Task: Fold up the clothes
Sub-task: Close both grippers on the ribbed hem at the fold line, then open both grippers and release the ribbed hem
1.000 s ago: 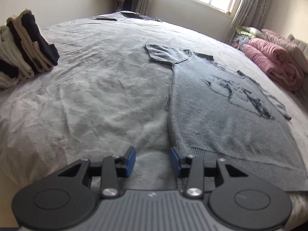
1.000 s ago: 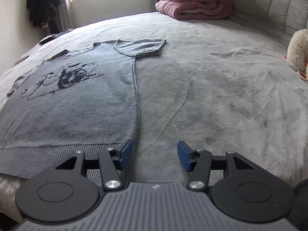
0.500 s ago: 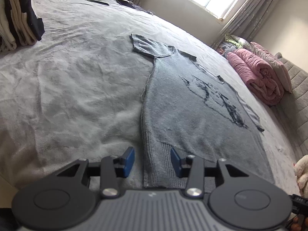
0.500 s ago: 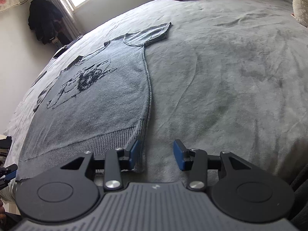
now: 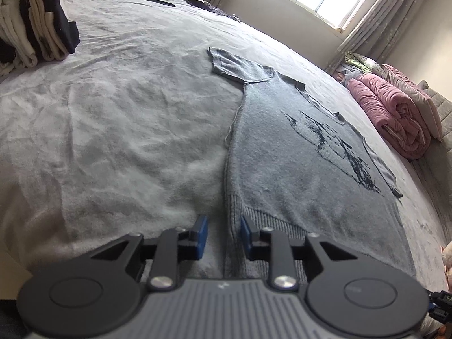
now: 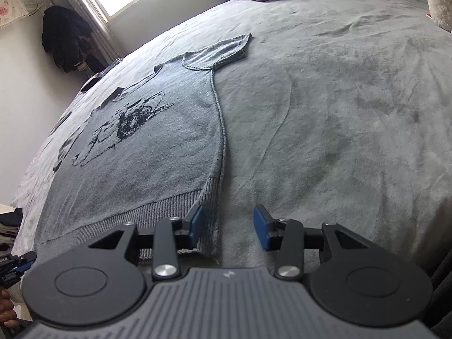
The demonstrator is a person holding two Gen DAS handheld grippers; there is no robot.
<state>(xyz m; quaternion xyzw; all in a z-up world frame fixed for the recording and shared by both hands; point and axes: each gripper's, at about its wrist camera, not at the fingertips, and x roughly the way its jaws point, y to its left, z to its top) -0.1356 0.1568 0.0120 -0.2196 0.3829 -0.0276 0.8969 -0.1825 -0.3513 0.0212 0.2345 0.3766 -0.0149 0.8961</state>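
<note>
L tongs (image 5: pixel 221 237) closing astride sweater (image 5: pixel 296 163) hem.

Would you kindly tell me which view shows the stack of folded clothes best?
The left wrist view: the stack of folded clothes sits large at its upper left, cream and black layers distinct. The right wrist view catches only a sliver at its left edge.

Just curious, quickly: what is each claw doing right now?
Left claw: open, closing around the grey sweater hem corner.
Right claw: open, hem corner between, not gripped.
</note>
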